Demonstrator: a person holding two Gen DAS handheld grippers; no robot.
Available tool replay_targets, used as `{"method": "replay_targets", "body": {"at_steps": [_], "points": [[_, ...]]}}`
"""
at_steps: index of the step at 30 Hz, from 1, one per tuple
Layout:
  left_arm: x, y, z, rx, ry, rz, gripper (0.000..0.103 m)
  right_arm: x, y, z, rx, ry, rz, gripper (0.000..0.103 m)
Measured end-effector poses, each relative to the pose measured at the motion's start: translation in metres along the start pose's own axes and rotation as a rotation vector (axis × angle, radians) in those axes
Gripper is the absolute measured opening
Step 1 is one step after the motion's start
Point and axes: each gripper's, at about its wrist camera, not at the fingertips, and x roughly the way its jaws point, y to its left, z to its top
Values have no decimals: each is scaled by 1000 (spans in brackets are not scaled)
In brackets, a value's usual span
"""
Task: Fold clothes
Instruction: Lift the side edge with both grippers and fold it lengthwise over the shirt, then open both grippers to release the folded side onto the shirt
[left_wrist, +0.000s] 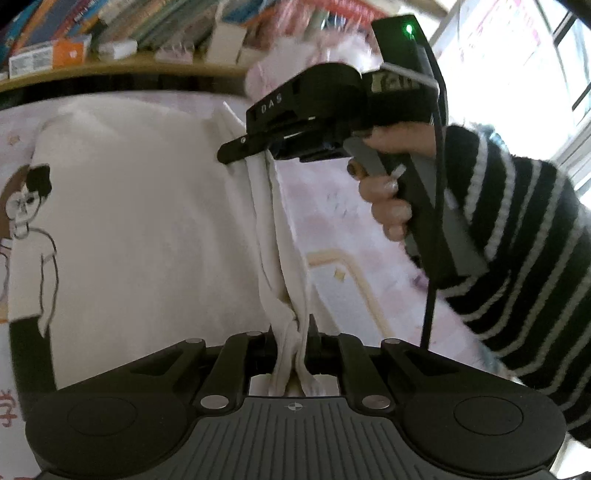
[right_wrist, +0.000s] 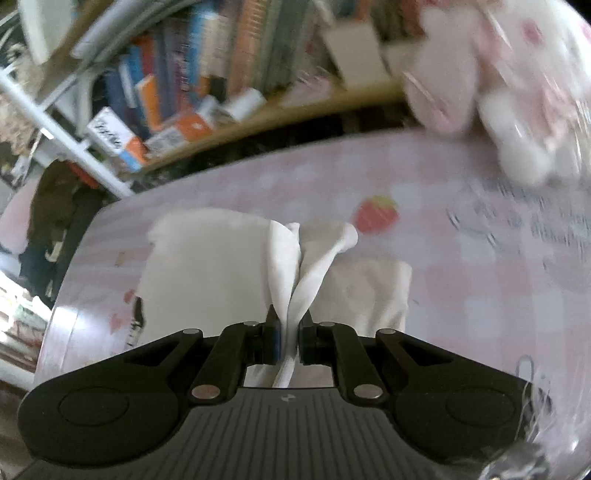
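A white T-shirt (left_wrist: 147, 206) with a cartoon figure printed on it lies spread over a pink checked bedsheet (left_wrist: 332, 206). My left gripper (left_wrist: 291, 339) is shut on a bunched edge of the shirt, and the cloth runs taut up to my right gripper (left_wrist: 255, 147), held by a hand in a black-and-white striped sleeve. In the right wrist view my right gripper (right_wrist: 290, 328) is shut on a pinched fold of the same white shirt (right_wrist: 207, 258), which drapes down onto the sheet below.
A wooden shelf (left_wrist: 122, 68) with books and small boxes runs along the far side of the bed. A pink and white plush toy (right_wrist: 491, 85) sits at the bed's far right. A bright window (left_wrist: 535, 62) is at the right.
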Motion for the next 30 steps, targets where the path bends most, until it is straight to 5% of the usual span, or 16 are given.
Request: {"method": "replay_targets", "body": {"at_steps": [7,14,18,22,24,30], "points": [[6,-9,-9,21,-5,78,13,2,-21,-9,80,3,47,10],[-2,-16,-14,51,-23,118,13,-3,-30,-3,122,-9,69,28],[-7,-25,-29,75,-20,131,14,-2,-34,2,148,-9,71,28],[-3,-27,-26,108,-22,141,9,1,-35,6,161,-10,59,25],[-8,-34,-26,184,-34,158,7,0,-32,8,164,-9,70,9],[-28,-43,-19,290,-57,147,9,-23,-23,11,181,-46,129,9]]}}
